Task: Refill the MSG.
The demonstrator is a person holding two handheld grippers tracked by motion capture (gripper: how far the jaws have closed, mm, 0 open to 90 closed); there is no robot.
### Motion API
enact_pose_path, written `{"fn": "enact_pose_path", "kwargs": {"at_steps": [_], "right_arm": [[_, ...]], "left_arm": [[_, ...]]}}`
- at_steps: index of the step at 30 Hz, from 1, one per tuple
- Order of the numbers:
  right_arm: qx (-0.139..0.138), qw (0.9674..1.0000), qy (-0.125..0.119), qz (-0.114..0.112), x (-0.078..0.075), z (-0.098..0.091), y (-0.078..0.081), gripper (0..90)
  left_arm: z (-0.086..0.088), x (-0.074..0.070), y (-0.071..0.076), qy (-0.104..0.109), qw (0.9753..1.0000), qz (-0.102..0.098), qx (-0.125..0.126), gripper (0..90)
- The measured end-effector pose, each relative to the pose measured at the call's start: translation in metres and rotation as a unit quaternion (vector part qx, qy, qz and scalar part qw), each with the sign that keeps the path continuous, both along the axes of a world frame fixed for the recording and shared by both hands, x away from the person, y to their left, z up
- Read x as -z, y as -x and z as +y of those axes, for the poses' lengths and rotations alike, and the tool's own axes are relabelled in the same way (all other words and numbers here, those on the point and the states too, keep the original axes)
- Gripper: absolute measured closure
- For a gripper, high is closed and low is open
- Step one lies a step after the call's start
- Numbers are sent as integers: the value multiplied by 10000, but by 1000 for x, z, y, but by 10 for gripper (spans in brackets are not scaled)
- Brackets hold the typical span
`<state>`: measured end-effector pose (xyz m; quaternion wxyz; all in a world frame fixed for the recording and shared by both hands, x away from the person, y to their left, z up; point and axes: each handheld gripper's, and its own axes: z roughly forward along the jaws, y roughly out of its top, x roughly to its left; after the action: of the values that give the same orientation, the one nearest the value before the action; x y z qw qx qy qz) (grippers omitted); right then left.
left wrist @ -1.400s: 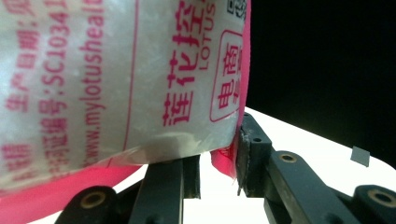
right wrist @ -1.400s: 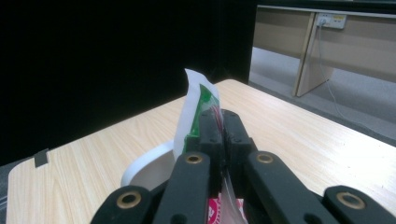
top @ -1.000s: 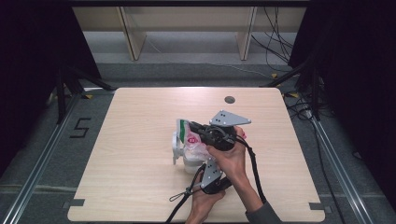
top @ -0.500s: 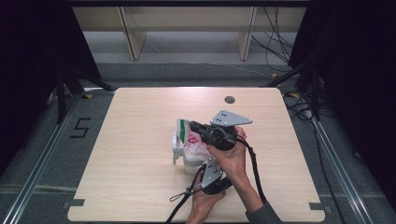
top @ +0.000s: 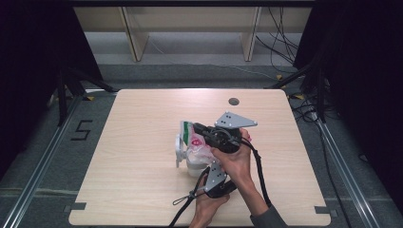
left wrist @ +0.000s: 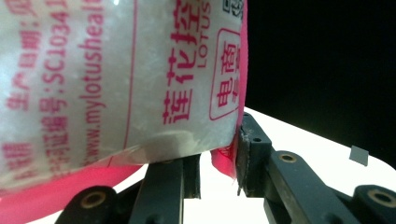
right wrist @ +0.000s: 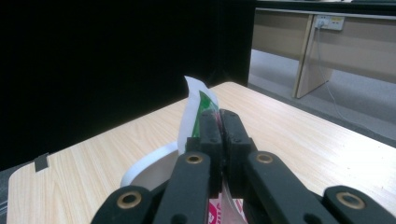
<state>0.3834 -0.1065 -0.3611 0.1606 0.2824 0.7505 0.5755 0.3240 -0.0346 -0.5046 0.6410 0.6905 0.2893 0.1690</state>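
Observation:
A clear plastic bag [top: 198, 146] with pink print and a green-and-white top stands at the table's middle, over a white container [top: 181, 152]. My right gripper [top: 196, 128] comes in from the right and is shut on the bag's top edge [right wrist: 201, 100]; the container's white rim [right wrist: 148, 163] shows below its jaws. My left gripper [top: 207, 166] reaches up from the near side. In the left gripper view the bag's lower part [left wrist: 116, 84] bulges between the jaws, which are closed on it [left wrist: 217, 149], with the right pad against its pink edge.
The wooden table [top: 142, 118] has a dark round grommet [top: 233, 101] near its far edge. A black cable [top: 259, 166] trails along the person's right forearm. Beyond the table stand wooden furniture legs [top: 134, 40] and loose floor cables [top: 285, 42].

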Motion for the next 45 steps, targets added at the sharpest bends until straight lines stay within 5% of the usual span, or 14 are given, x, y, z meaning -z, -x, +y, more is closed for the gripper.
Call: {"fn": "enact_pose_path", "kwargs": {"at_steps": [17,31,38,40,43,45], "right_arm": [[-80,9999,-10,-148,-3,1,0,896],[-85,10000,8,14,-6,2,1,900],[-145,9993,326,57,-5,-1,-2,887],[-95,9987,423,257,-6,-1,0,885],[-51,9981,536,307,-6,-1,2,882],[-95,9979,605,210,-6,-2,1,883]], "left_arm": [[-1,-1,1,7,10000,4,-16,736],[-4,-1,3,-36,9999,-108,-75,737],[-4,-2,5,-68,9997,-180,-167,739],[-3,-2,5,-243,9994,-212,-127,740],[-4,-1,5,-217,9994,-213,-139,740],[-3,-2,5,-213,9995,-212,-138,740]]}}
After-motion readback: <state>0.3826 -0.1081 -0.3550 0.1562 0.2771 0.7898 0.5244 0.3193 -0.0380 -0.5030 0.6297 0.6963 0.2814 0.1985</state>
